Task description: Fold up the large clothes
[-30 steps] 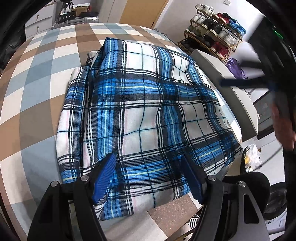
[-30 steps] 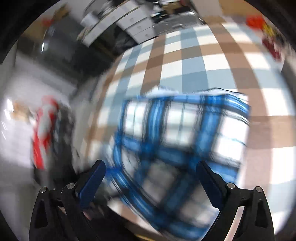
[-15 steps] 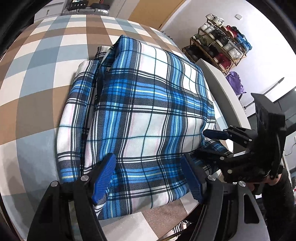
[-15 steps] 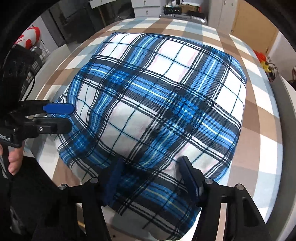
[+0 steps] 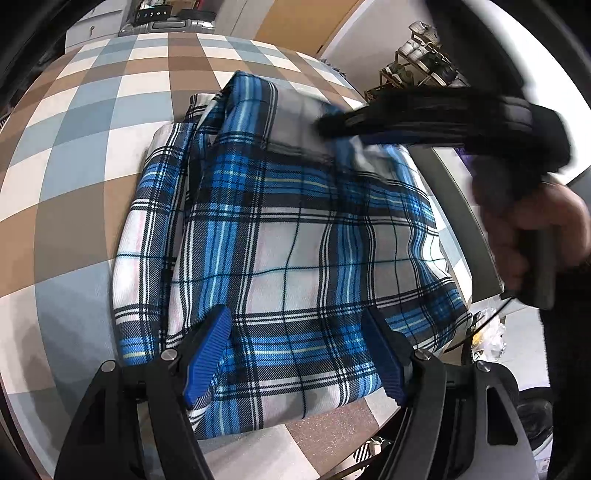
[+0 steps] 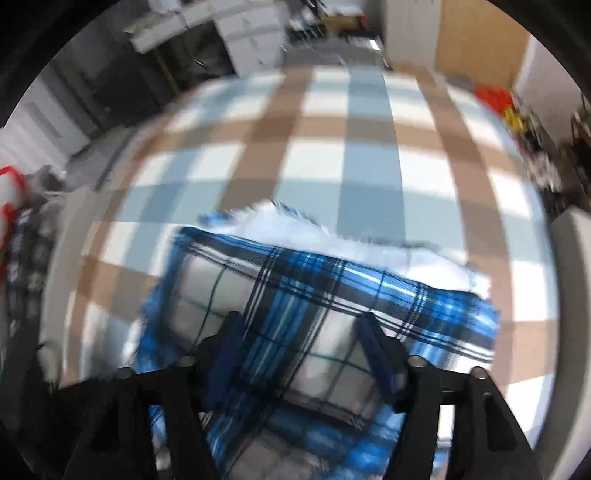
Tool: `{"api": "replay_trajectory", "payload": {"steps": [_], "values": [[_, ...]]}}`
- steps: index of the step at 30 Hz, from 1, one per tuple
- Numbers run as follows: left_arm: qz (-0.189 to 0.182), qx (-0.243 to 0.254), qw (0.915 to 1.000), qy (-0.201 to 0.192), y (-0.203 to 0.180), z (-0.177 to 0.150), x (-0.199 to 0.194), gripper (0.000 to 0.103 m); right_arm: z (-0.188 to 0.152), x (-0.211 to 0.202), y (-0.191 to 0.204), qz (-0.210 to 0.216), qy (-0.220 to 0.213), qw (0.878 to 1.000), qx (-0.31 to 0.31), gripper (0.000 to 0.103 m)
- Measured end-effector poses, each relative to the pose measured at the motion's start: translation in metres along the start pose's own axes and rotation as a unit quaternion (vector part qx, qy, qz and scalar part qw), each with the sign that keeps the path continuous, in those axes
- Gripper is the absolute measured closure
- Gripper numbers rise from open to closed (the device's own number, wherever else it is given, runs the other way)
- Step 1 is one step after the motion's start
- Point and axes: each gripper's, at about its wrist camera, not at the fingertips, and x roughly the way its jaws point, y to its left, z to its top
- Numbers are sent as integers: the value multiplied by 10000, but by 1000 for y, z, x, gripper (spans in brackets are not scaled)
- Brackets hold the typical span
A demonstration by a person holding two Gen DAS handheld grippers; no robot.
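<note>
A folded blue plaid garment point(image 5: 295, 236) lies on the checked bedcover point(image 5: 85, 155). My left gripper point(image 5: 297, 350) hangs open just above the garment's near edge, and its blue pads point(image 5: 210, 347) pinch nothing. In the left wrist view my right gripper point(image 5: 332, 127) shows as a dark blur over the garment's far right part, held by a hand point(image 5: 532, 229). The blurred right wrist view has the right gripper point(image 6: 304, 350) low over the plaid cloth point(image 6: 332, 295) near its far edge. Its jaws are opening, with cloth beneath them but none pinched.
A grey bed board point(image 5: 454, 206) runs along the right side of the cover. Beyond it stand a shoe rack point(image 5: 424, 74) and a plastic bag point(image 5: 487, 332) on the floor. White drawers point(image 6: 251, 33) stand past the far end of the bed.
The right gripper swung from the garment's near right corner up to its far part and narrowed its jaws. The left gripper stayed over the near edge.
</note>
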Motion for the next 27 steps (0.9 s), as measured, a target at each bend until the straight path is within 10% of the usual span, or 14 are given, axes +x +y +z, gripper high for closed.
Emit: {"api": "replay_trajectory", "payload": {"steps": [5,14,16,20,23,27], "values": [[-32,24,10000,28,1,1,2,35,-7,13,8,-236,49,9997,-61,24],[383,100,9990,-226,-4,11,-14,35,-82,-70,-66,1664,-1099,9722,1229,9],[-17,-285,9989,-375,5,16,-29,34,-111,-80,-86,1949,-1249,9623,1425,5],[146,-884,9942,-597,31,33,-46,11,-157,-76,-120,2161,-1499,9428,2046,1],[239,-986,9948,-80,46,47,-32,11,-174,-53,-135,2607,-1277,9238,2499,1],[448,-1096,9910,619,63,55,-8,11,-166,-50,-127,2523,-1139,9357,2188,1]]}}
